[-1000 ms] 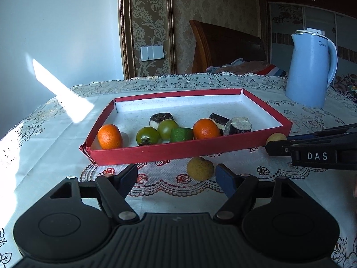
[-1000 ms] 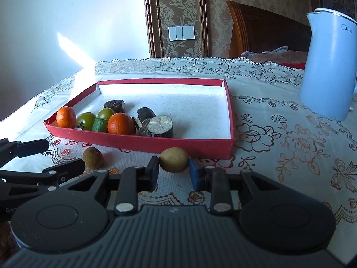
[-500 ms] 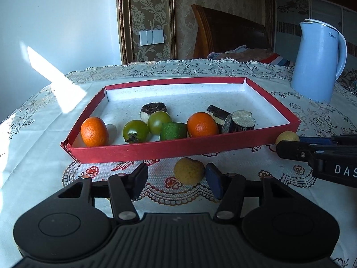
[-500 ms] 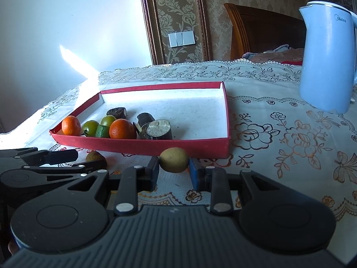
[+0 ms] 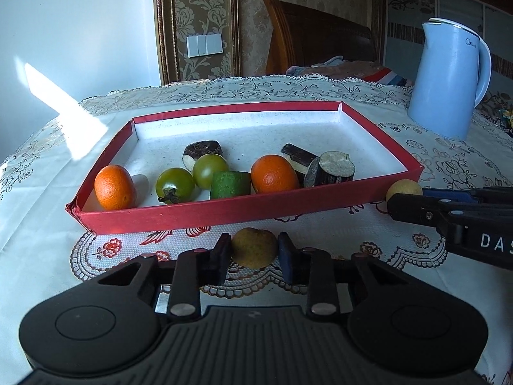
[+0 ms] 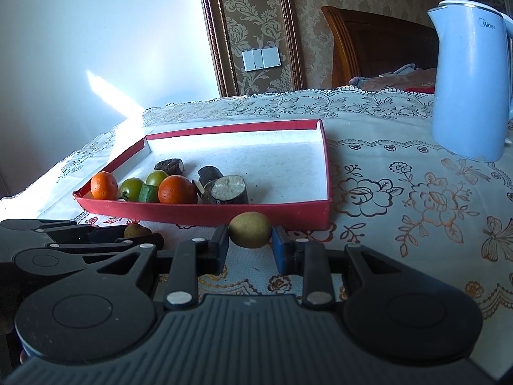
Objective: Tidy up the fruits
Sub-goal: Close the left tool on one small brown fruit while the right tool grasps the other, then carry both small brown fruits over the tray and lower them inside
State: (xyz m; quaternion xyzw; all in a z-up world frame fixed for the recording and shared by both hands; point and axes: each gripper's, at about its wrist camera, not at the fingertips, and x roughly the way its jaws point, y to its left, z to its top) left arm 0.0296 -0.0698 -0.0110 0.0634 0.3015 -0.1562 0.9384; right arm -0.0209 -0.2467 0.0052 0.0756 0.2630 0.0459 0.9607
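Observation:
A red-rimmed tray [image 5: 224,215] holds two oranges [image 5: 113,187], two green tomatoes [image 5: 174,185], a green chunk [image 5: 230,184] and dark cut pieces [image 5: 333,173]. On the cloth just before its near wall lies a brownish-yellow fruit [image 5: 255,247]. My left gripper [image 5: 253,244] is closing on this fruit, with both pads against its sides. To the right, at the tray's near right corner, my right gripper [image 6: 250,238] is shut on a yellow-green fruit [image 6: 250,228] that rests on the cloth. Its fingers [image 5: 416,206] also enter the left wrist view from the right.
A pale blue kettle [image 5: 449,80] stands at the back right of the table, beyond the tray. The embroidered lace tablecloth [image 6: 400,199] covers the table. A wooden headboard and a wall lie behind. The tray's far half is bare.
My left gripper slid forward and right around the brownish-yellow fruit, and its jaws narrowed from wide apart to touching it. The right gripper kept still, holding its fruit.

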